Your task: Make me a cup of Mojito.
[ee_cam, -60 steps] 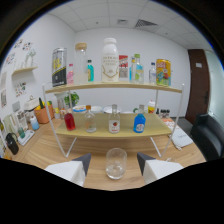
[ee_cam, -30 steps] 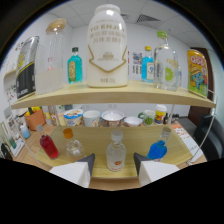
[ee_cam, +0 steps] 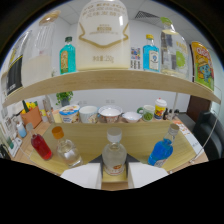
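Note:
A clear bottle with a white cap and an orange-and-white label [ee_cam: 114, 156] stands on the lower wooden shelf [ee_cam: 137, 131], between the tips of my two white fingers. My gripper [ee_cam: 114, 175] is open, with a small gap showing at each side of the bottle. Left of it stand a clear bottle with an orange cap [ee_cam: 63, 148] and a red bottle [ee_cam: 40, 145]. A blue bottle [ee_cam: 162, 148] leans to its right. I cannot read what the clear bottle contains.
Behind the bottles runs a row of bowls and cups [ee_cam: 109, 113]. The upper shelf [ee_cam: 115, 78] carries a big white jar [ee_cam: 102, 35], a teal bottle [ee_cam: 67, 56], a blue bottle [ee_cam: 150, 54], a clear green-labelled bottle [ee_cam: 175, 50] and a snack bag [ee_cam: 204, 61].
I have moved in close to the shelves. The empty glass seen between the fingers a second ago is out of view, and the white-capped bottle now stands between the fingertips.

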`<action>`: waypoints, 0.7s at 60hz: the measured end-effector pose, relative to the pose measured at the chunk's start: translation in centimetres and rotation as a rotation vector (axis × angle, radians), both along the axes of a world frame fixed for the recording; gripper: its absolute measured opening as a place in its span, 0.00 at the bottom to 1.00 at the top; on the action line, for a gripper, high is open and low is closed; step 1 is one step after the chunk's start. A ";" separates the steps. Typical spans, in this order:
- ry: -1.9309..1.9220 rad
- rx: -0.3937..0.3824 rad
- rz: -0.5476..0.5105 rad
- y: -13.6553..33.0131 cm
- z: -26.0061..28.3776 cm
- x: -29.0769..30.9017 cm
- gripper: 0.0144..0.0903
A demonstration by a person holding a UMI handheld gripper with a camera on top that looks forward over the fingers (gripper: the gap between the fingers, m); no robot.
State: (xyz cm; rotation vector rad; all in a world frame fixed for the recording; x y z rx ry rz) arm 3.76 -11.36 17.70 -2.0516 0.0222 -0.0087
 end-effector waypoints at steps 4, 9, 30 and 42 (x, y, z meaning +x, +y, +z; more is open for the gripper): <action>0.023 -0.008 0.007 -0.5 0.0 -0.3 0.26; 0.051 -0.009 -0.001 -1.4 0.6 -0.6 0.26; 0.037 0.064 -0.105 -7.5 5.2 5.1 0.25; -0.087 0.001 -0.132 -10.2 2.3 10.1 0.25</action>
